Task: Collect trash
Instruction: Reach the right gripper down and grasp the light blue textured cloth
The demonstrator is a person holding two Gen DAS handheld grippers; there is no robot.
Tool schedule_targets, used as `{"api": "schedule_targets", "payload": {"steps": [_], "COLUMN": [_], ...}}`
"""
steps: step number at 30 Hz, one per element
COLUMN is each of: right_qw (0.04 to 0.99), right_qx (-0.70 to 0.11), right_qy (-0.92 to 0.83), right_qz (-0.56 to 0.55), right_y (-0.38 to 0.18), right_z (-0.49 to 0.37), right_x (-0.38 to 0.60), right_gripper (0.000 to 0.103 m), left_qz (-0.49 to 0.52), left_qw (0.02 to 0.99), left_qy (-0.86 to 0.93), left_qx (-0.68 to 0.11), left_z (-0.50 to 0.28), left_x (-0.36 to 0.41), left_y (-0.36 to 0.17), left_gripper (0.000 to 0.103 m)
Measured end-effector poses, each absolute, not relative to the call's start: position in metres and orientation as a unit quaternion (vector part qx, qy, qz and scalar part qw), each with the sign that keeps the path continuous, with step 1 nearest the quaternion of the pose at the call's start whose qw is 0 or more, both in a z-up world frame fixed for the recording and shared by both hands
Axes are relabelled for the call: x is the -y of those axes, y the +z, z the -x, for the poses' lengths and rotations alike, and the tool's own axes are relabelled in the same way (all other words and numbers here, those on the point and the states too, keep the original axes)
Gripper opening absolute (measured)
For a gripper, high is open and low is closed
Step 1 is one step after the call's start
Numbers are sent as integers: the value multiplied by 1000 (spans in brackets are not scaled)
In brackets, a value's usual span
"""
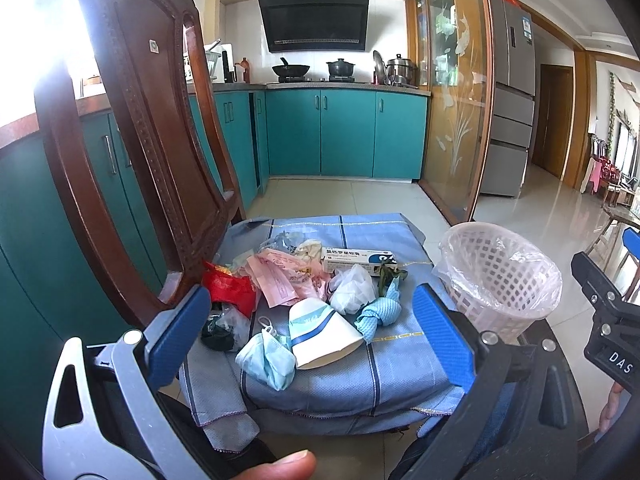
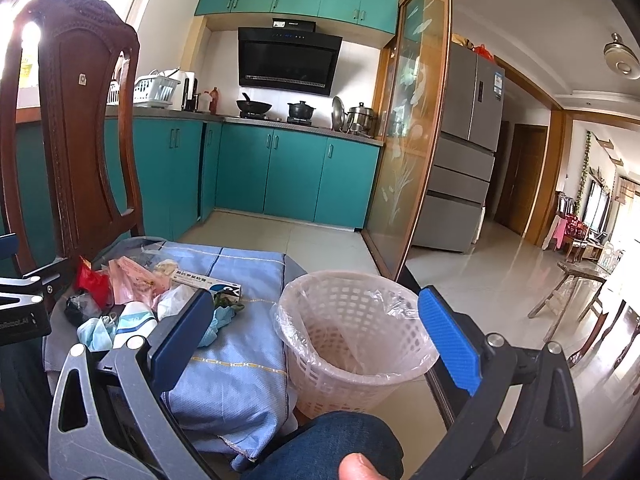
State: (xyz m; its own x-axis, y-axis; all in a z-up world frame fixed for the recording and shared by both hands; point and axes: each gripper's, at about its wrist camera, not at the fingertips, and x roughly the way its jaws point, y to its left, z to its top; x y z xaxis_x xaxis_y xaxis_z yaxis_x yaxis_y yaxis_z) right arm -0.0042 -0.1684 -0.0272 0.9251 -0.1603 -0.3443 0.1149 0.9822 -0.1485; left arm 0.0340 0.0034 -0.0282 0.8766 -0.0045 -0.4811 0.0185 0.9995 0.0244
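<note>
Nearest, the left tongs [image 1: 312, 328] gape wide and hold nothing, aimed at litter piled on a blue cloth [image 1: 360, 376] draped over a chair seat. Closest lies a crumpled face mask [image 1: 266, 356], touching a tipped paper cup [image 1: 320, 334]; beyond are a white plastic wad [image 1: 352, 290], pink wrappers [image 1: 280, 280] and a medicine box [image 1: 358, 260]. The right tongs [image 2: 316, 332], equally wide and empty, frame the lined wastebasket [image 2: 352, 336] just beside the cloth, seemingly placed for short drops. Teal kitchen cabinets [image 1: 344, 132] stand behind.
</note>
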Motion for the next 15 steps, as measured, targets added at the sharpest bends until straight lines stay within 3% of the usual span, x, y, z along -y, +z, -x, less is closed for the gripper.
{"api": "schedule_targets", "payload": {"steps": [9,15], "right_qw": [978,966], "right_qx": [-188,-257], "right_qy": [-66,9], "right_qz": [58,6], "right_y": [-29,-32], "right_z": [-8,-71], "right_x": [173,197], "right_gripper": [100,100], "left_qz": [-11,-51], "left_qw": [968,956], "left_qy": [-22,3], "left_qx": [-250,-288], "left_z": [-42,-67], "left_x": [-3,-21], "left_y": [-34,-54], "left_gripper": [101,99]}}
